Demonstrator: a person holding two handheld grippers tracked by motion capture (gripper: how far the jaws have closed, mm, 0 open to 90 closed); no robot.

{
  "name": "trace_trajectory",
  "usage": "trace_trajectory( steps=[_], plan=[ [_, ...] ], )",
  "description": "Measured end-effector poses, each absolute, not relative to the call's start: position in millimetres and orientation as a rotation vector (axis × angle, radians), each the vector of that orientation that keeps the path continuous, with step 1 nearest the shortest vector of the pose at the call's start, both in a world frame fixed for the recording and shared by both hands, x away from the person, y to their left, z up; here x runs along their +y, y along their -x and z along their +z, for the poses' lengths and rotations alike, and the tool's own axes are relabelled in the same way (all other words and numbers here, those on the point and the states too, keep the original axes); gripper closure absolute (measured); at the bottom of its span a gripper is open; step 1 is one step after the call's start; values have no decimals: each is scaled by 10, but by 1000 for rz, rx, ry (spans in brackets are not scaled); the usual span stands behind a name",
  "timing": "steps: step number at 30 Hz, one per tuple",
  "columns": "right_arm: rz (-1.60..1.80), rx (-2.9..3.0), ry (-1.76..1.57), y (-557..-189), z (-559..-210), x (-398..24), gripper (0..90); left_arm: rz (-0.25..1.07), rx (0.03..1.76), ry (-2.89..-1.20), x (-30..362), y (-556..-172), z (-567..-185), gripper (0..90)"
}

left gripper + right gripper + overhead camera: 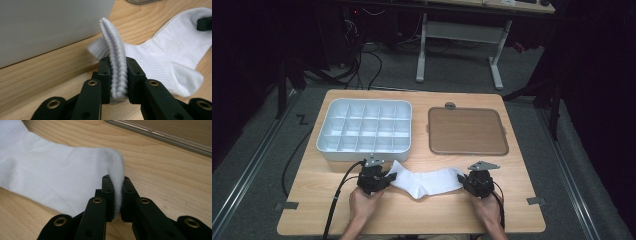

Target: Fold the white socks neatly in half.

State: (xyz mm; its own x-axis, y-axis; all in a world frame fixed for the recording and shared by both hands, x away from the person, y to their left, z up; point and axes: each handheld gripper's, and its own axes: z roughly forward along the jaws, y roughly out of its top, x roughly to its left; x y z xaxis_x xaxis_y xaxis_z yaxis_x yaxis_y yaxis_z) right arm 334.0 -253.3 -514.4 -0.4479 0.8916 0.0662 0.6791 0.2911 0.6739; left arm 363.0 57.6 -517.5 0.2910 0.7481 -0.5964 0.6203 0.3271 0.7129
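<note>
Two hands are entering the high view from six o'clock, each carrying a gripper. Between them a white sock (428, 181) is lying stretched across the wooden table (412, 215) near its front edge. At eleven o'clock from the sock a white compartment tray (364, 131) is sitting just beyond the left gripper (388, 176); at one o'clock a brown lid (467, 131) is lying, well apart from the right gripper (462, 179). Bare wood is running along the front edge.

Seen from the left gripper view, the black jaws are pinching the sock's ribbed cuff (117, 72), with the tray wall close at ten o'clock.

Seen from the right gripper view, the jaws are clamping the sock's toe end (117, 195), and open wood is spreading toward three o'clock.
</note>
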Motion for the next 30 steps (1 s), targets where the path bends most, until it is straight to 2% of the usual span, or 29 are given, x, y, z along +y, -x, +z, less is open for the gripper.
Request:
trace_trajectory(
  steps=[12,20,23,25,28,30],
  plan=[
    [900,2230,-1426,-3342,-5204,-2527,785,141,1421,-1385,583,-3649,-5243,719],
    [890,2212,-1443,-3349,-5209,-2541,677,164,1429,-1393,653,-3667,-5250,616],
    [892,2198,-1459,-3347,-5210,-2554,605,168,1433,-1379,696,-3661,-5220,571],
    [896,2180,-1470,-3338,-5199,-2557,553,178,1436,-1371,731,-3660,-5198,509],
    [908,2139,-1459,-3304,-5148,-2555,531,182,1439,-1360,751,-3652,-5176,426],
    [917,2130,-1454,-3291,-5125,-2555,531,185,1453,-1354,768,-3640,-5163,407]
  ],
)
